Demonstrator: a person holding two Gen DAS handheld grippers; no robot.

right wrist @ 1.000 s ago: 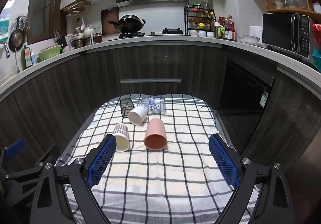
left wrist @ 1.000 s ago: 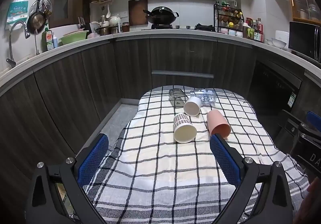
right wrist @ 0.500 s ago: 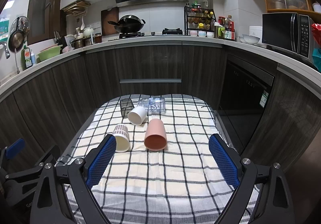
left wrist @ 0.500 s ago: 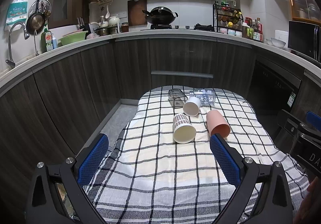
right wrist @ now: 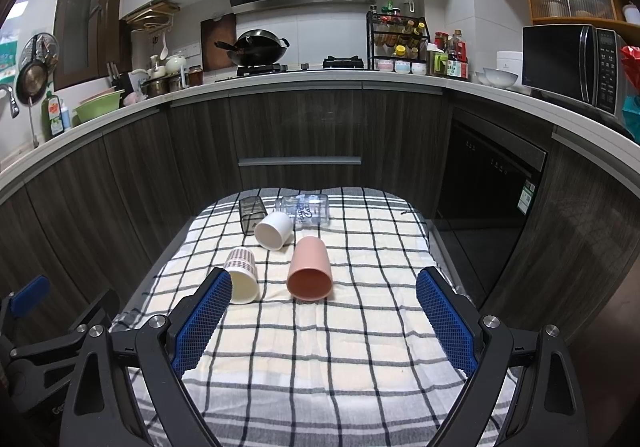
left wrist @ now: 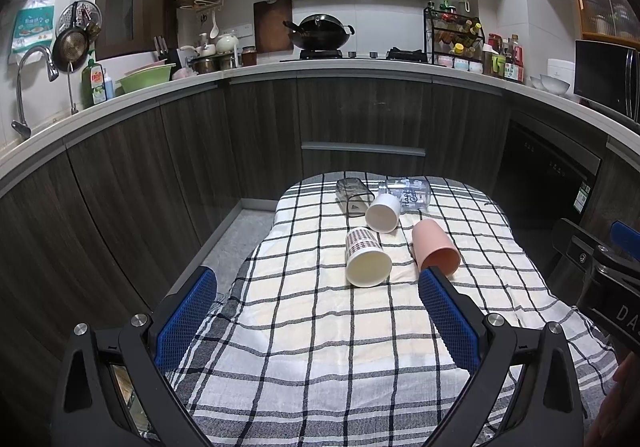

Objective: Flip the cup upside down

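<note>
left wrist view: five cups lying on their sides on the checked cloth

left wrist view notes. bench (left wrist: 304, 367) covered by a black-and-white checked cloth (left wrist: 320, 327). pink cup (left wrist: 435, 249) lies on its side, plain matte, mouth toward the camera, just right of the patterned cup (left wrist: 366, 257). patterned cup also on its side: brown houndstooth-like print on the wall, cream inside, mouth toward the camera. white cup (left wrist: 383, 212) behind them, on its side, plain. dark smoky cup (left wrist: 353, 197) and clear glass cup (left wrist: 408, 195) at the far end, both lying down; the white cup sits between and just in front of them. clear glass carries dark script lettering, too small to read for sure.

left hand-held gripper (left wrist: 318, 287) open wide, blue pads apart, nothing between them, near edge of the bench. right hand-held gripper (right wrist: 324, 289) likewise spread open and empty; pink cup (right wrist: 309, 269) lies between its fingers, further off, not touched. white letters "da" show on the black body at right edge of the left view.
</note>
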